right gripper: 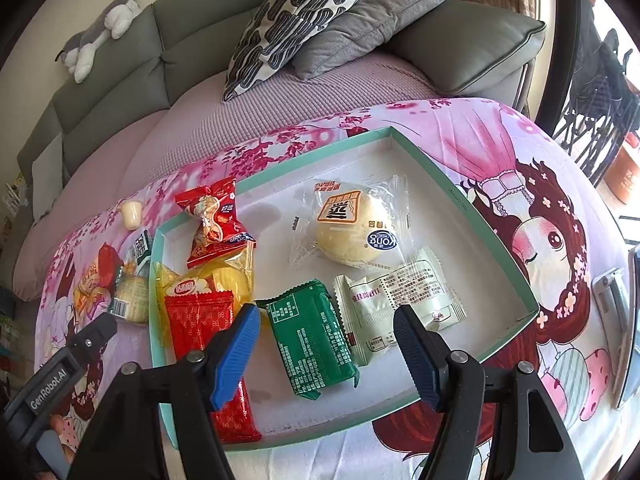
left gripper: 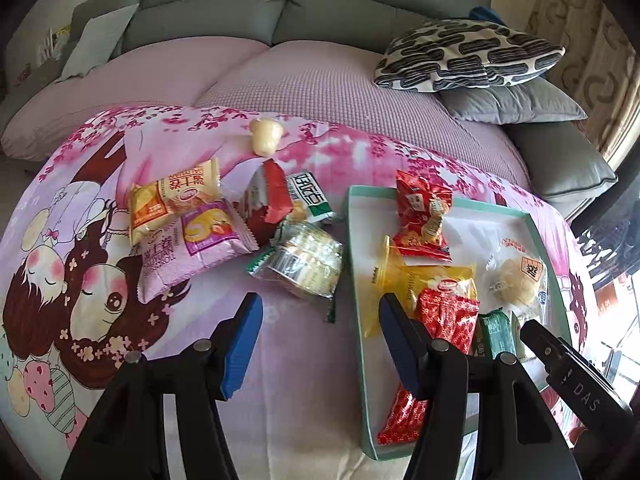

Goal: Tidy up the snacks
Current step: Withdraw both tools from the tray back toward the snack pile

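1. Snack tray (right gripper: 472, 200) is a shallow white box with a mint-green rim, sitting on the cartoon blanket (left gripper: 52, 248). Inside I count a red peanut bag (right gripper: 214, 222), a yellow packet (right gripper: 224, 276) with a long red wrapper (right gripper: 208, 320) lying on it, a green packet (right gripper: 314, 338), a pale sachet (right gripper: 404, 300) and a clear-wrapped round bun (right gripper: 360, 232).
2. Loose pile is still out on the blanket, left of the tray: an orange cake packet (left gripper: 172, 200), a purple swiss-roll packet (left gripper: 196, 244), a red-and-white carton (left gripper: 266, 202), a green-and-white wrapper (left gripper: 310, 196), a clear pack of biscuits (left gripper: 304, 260), and a small cream jelly cup (left gripper: 266, 136) further back on its own.
3. My left gripper (left gripper: 320, 344) hangs over bare blanket beside the tray's left rim, jaws apart, nothing between them.
4. My right gripper (right gripper: 326, 354) is over the tray, jaws apart, straddling the green packet without pressing on it.
5. Room: blanket is spread on a pink-covered grey sofa (left gripper: 224, 4); patterned pillow (left gripper: 468, 54) atop a grey cushion (left gripper: 512, 104); plush toy (right gripper: 104, 24) on the backrest.
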The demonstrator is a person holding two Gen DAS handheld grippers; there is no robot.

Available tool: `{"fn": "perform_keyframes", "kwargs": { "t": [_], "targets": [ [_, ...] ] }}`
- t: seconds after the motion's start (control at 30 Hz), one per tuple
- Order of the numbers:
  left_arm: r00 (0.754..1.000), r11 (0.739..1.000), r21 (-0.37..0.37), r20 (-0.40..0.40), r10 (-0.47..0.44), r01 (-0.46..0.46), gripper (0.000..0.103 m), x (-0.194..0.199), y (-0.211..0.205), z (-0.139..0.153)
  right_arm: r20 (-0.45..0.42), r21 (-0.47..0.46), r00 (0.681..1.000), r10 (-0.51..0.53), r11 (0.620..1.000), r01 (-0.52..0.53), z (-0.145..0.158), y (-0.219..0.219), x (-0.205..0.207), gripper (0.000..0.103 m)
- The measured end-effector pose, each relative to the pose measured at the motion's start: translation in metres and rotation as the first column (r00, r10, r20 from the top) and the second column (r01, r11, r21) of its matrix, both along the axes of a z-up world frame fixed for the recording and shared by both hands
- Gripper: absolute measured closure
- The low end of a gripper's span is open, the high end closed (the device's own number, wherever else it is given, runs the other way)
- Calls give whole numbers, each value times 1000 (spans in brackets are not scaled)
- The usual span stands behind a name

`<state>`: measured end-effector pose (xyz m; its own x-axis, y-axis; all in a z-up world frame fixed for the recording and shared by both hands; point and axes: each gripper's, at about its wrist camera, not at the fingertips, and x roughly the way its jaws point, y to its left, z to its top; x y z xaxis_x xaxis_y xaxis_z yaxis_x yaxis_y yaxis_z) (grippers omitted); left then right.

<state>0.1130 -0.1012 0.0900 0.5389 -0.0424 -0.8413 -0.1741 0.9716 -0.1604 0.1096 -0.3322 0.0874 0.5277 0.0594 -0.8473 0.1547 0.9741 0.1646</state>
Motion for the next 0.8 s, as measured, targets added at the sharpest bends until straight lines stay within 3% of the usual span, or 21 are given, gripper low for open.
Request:
{"fn": "perform_keyframes", "kwargs": {
  "t": [0.2,0.23,0.3,0.37,0.4,0.57,0.8],
  "targets": [
    [999,999,-25,-24,22,-23,40,3,13,-6,0,-8,1000,19,1000,-19,0,6,0,30],
    [999,999,-24,-25,22,-22,36,2,13,-7,0,-7,1000,20,1000,-20,0,6,0,30],
    [1000,999,-24,-18,21,-21,9,2,12,-7,1,-5,1000,18,1000,-18,-1,6,1,25],
    [1000,1000,-4,-8,22,-22,8,2,11,-7,4,-7,1000,7,1000,-7,-2,5,0,15],
    [1000,1000,11,-5,20,-20,7,2,10,-7,3,-8,1000,2,1000,-2,-3,5,0,2],
    [999,998,49,13,30,-31,4,3,10,-8,5,-13,1000,-12,1000,12,-4,2,-1,0],
    [998,1000,15,59,-9,9,3,3,5,-3,50,10,999,-13,1000,12,2,2,-1,0]
  ]
}}
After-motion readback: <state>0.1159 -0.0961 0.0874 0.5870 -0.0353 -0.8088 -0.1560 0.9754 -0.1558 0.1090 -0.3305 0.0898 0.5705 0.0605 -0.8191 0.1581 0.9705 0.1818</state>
